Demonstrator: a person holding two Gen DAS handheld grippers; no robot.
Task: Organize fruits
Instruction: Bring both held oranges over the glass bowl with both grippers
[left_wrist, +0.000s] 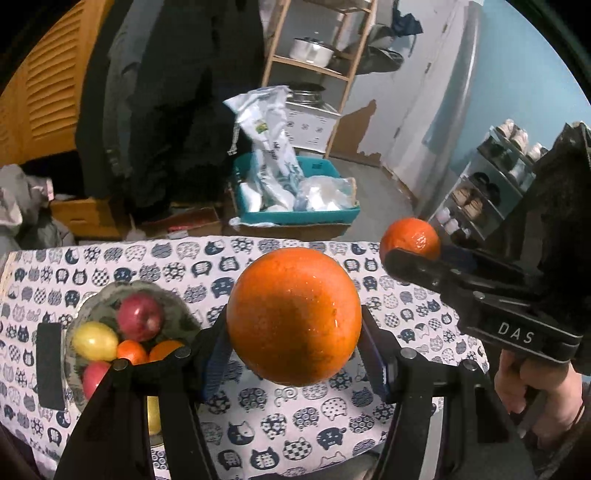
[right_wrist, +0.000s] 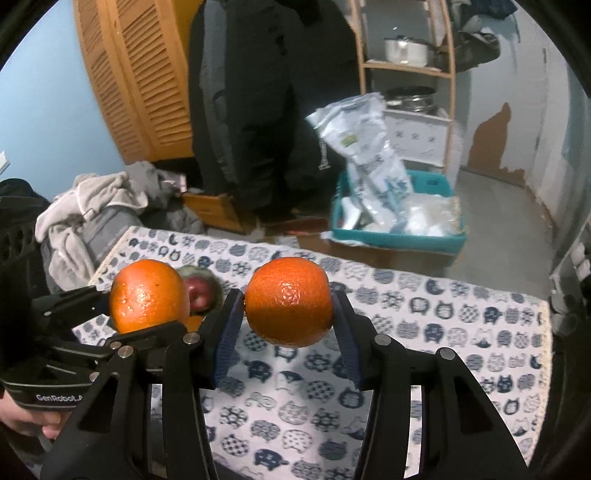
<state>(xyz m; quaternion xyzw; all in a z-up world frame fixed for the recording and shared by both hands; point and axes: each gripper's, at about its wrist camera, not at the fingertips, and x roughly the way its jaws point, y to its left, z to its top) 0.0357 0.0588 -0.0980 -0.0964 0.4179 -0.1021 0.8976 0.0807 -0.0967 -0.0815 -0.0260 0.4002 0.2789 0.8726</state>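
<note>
My left gripper (left_wrist: 293, 332) is shut on a large orange (left_wrist: 293, 317), held above the cat-patterned tablecloth (left_wrist: 295, 424). Left of it a grey-green bowl (left_wrist: 92, 306) holds a red apple (left_wrist: 140, 314), a yellow fruit (left_wrist: 94, 339) and small oranges (left_wrist: 131, 350). My right gripper (right_wrist: 288, 306) is shut on a smaller orange (right_wrist: 288, 301), also held in the air over the cloth. From the right wrist, the left gripper (right_wrist: 144, 308) and its orange (right_wrist: 147, 295) sit at the left, partly covering the bowl (right_wrist: 214, 284). The right gripper (left_wrist: 410, 251) with its orange (left_wrist: 410, 236) shows at the right in the left wrist view.
A flat black object (left_wrist: 50, 365) lies on the cloth left of the bowl. Beyond the table's far edge stand a teal crate (left_wrist: 295, 218) of plastic bags, a wooden shelf (left_wrist: 314, 66) with pots, a hanging dark coat (right_wrist: 266, 110) and a pile of clothes (right_wrist: 92, 214).
</note>
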